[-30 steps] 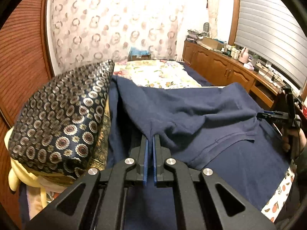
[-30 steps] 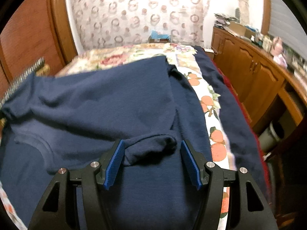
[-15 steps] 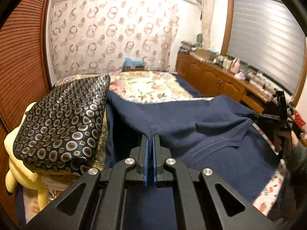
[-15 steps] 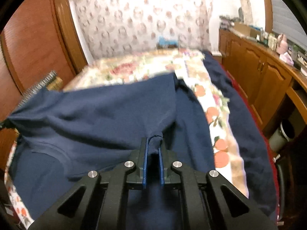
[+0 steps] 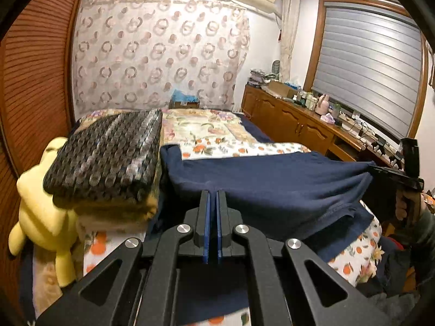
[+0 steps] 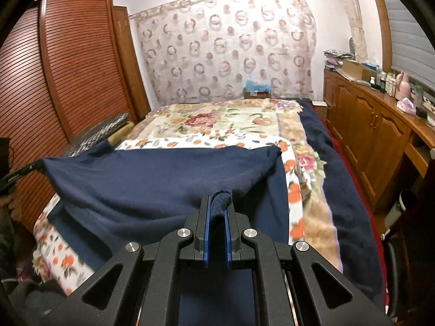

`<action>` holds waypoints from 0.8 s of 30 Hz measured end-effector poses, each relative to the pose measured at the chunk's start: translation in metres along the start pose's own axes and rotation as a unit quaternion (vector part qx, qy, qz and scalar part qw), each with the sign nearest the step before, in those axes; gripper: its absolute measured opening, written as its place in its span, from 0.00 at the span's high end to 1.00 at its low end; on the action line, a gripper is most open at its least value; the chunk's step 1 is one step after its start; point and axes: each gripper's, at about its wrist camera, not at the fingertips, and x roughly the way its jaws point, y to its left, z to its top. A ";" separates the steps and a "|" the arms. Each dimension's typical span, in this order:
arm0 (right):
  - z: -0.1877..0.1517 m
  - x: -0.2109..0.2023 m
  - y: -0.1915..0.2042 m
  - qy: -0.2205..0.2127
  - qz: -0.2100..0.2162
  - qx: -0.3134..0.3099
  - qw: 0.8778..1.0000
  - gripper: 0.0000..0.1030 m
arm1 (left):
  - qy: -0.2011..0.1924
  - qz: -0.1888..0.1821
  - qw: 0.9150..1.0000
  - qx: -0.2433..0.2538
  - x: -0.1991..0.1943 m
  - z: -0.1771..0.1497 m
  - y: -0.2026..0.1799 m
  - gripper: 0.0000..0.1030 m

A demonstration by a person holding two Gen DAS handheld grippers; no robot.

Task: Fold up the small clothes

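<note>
A navy blue garment point(image 5: 272, 184) is stretched between both grippers above the bed. My left gripper point(image 5: 213, 194) is shut on its left corner. My right gripper point(image 6: 217, 198) is shut on a bunched right corner of the same garment point(image 6: 152, 179). The right gripper also shows at the right edge of the left wrist view point(image 5: 394, 175). The left gripper shows at the left edge of the right wrist view point(image 6: 19, 175). The garment's far edge hangs down and its lower part lies on the bed.
The bed carries a floral blanket point(image 6: 217, 125) and an orange-print sheet point(image 5: 353, 258). A patterned cushion point(image 5: 108, 149) and a yellow plush toy point(image 5: 46, 198) lie at the bed's left. Wooden cabinets point(image 6: 380, 133) line the right wall. A louvred wardrobe point(image 6: 54, 81) stands at left.
My right gripper closed on the garment's corner. Both grippers then lifted and pulled back, raising the garment taut off the bed.
</note>
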 end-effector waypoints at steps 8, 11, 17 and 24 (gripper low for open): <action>-0.027 0.001 -0.003 0.046 -0.007 -0.006 0.999 0.92 | 0.052 0.024 0.998 -0.025 0.022 -0.037 0.016 0.95; -0.031 0.008 -0.006 0.061 -0.004 -0.001 0.998 0.92 | 0.072 0.038 0.996 -0.027 0.032 -0.047 0.018 0.95; -0.023 0.014 0.007 0.074 -0.027 -0.015 0.997 0.89 | 0.094 0.060 0.994 -0.022 0.042 -0.057 0.013 0.90; -0.021 0.010 0.016 0.064 -0.043 -0.030 0.997 0.80 | 0.088 0.066 0.993 -0.035 0.037 -0.061 0.021 0.52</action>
